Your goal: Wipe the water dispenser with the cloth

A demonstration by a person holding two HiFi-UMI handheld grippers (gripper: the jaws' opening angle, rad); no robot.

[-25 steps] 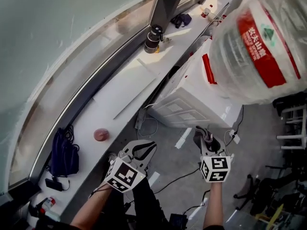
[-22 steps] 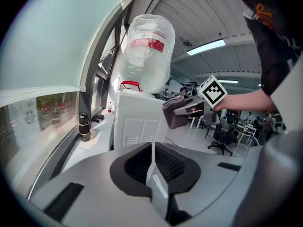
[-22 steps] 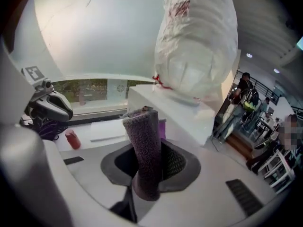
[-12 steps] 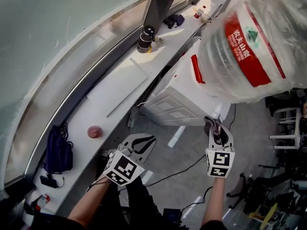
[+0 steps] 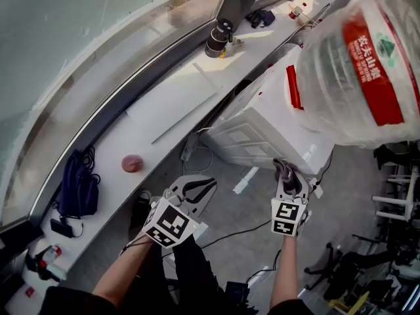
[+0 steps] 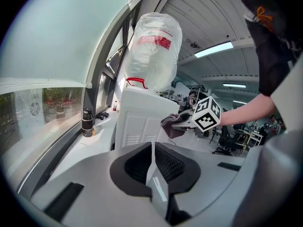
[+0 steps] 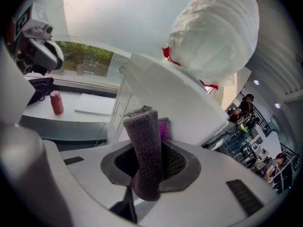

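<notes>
The white water dispenser (image 5: 262,133) stands by the window ledge with a large clear bottle (image 5: 367,64) with a red label on top. My right gripper (image 5: 287,174) is shut on a folded grey-purple cloth (image 7: 147,150) and holds it close to the dispenser's lower near side; I cannot tell whether they touch. In the left gripper view the cloth (image 6: 171,126) sits right beside the cabinet's (image 6: 137,119) edge. My left gripper (image 5: 200,190) hangs lower and to the left, shut with nothing in it, away from the dispenser.
A long white ledge (image 5: 164,120) runs under the window, with a black flask (image 5: 218,39), a red can (image 5: 132,163), a dark bag (image 5: 77,192) and a flat white sheet (image 5: 174,104) on it. Cables (image 5: 226,236) trail on the floor. Office chairs stand at the right.
The head view has swung slightly. My right gripper with the cloth has stayed near the dispenser's lower side; the left gripper has kept low, still shut.
</notes>
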